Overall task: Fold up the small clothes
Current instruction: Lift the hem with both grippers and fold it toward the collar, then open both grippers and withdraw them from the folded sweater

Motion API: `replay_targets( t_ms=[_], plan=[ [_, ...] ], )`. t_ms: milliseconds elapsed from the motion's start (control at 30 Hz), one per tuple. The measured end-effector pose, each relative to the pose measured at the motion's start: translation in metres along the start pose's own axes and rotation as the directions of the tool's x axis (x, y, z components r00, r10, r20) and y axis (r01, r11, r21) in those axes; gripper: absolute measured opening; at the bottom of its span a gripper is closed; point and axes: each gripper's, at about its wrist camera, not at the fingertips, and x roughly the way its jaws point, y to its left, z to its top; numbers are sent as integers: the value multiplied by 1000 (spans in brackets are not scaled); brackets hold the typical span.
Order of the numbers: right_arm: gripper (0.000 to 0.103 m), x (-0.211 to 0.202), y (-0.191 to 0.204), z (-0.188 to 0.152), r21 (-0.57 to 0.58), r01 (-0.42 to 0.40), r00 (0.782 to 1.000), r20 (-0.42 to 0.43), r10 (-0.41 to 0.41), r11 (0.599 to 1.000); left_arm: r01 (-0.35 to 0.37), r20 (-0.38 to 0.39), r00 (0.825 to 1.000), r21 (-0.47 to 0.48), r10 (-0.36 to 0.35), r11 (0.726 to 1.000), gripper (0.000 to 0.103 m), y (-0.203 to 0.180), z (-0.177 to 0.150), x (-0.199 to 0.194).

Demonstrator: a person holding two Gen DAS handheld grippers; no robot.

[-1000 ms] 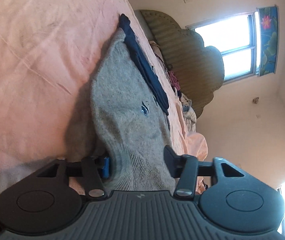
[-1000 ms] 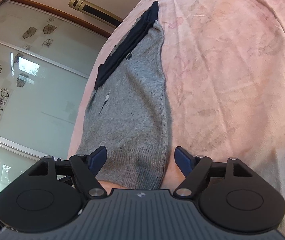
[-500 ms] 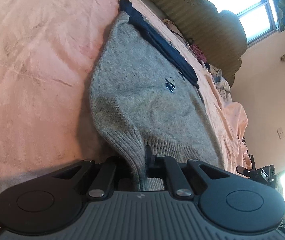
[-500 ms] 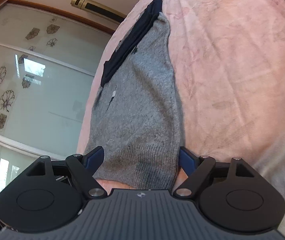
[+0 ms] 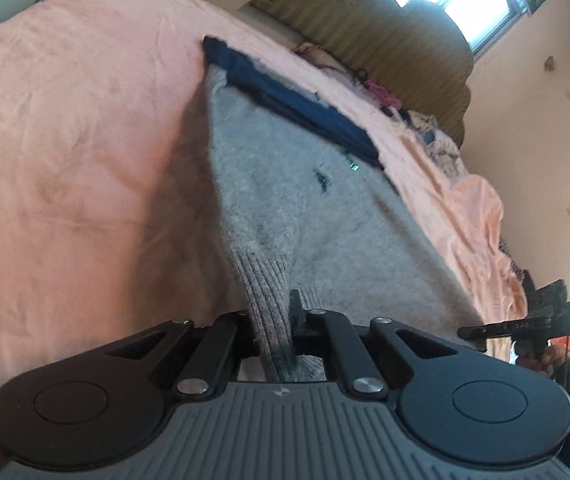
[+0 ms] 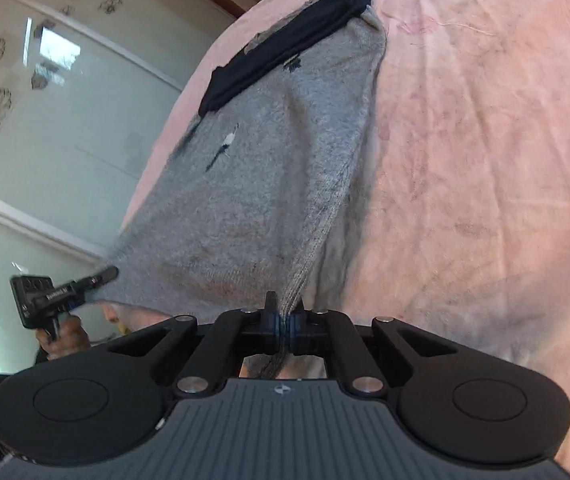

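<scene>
- Step in hand: the first fold of the grey knitted sweater with ribbed hem (image 5: 325, 216). It lies on the pink bedsheet (image 5: 65, 140), filling mid-frame in both wrist views, with its near hem corners raised off the sheet.
- Left gripper (image 5: 271, 320), bottom centre of the left wrist view: jaws pressed together, pinching one ribbed hem corner.
- Right gripper (image 6: 285, 320), bottom centre of the right wrist view: jaws have just been closing and now pinch the other hem corner, knit bunched between the pads.
- Each gripper shows in the other's view: the right at lower right edge of the left view, the left at lower left of the right view, a hand under it.
- A dark navy cloth strip (image 6: 285, 40) lies across the sweater's far end, upper centre.
- Next move, as I judge it: carry both corners toward that far end, level with each other, hem kept taut so the knit does not sag or twist.
- Count: one sweater, one navy strip, two grippers, one sheet. An olive padded headboard (image 5: 365, 36) stands at upper right.
</scene>
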Motion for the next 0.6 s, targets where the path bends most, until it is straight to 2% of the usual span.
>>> replay_targets(
  t_ms=[67,167,267,300,333,367,400,467,533,567,600],
  plan=[
    [10,5,-13,-7,26,47,998,-40,-46,999,-45,-50,998,-32,43,998,3,13,-9,13],
    [9,7,-24,-12,67,9,1000,-30,-7,998,-23,-56,998,-46,20,999,4,22,-13,12],
    [10,3,-28,-12,95,-6,1000,-29,9,995,-14,-44,999,58,16,998,8,15,-4,-11],
    [20,-3,-28,-9,83,-7,1000,-25,9,997,-18,-45,999,90,23,996,8,13,3,-20],
    [35,-11,-25,-5,66,8,1000,3,-8,998,-40,-31,999,125,44,991,8,5,13,-29],
    [43,-22,-19,3,50,21,998,63,-24,999,-75,11,997,153,74,985,8,0,24,-36],
    [57,-31,-14,12,40,9,992,128,-14,999,-104,72,993,173,93,979,8,-8,38,-40],
    [65,-40,-3,39,15,-35,961,275,29,999,-116,202,976,198,75,973,9,-30,73,-33],
    [76,-27,13,73,-23,-17,922,387,24,1000,-143,312,947,197,77,970,11,-56,102,-1],
    [81,-12,20,93,-29,3,905,426,10,1000,-161,340,936,187,90,969,17,-67,112,23],
    [87,8,27,114,-30,28,892,453,-11,999,-180,340,934,181,110,967,19,-76,122,55]
  ],
)
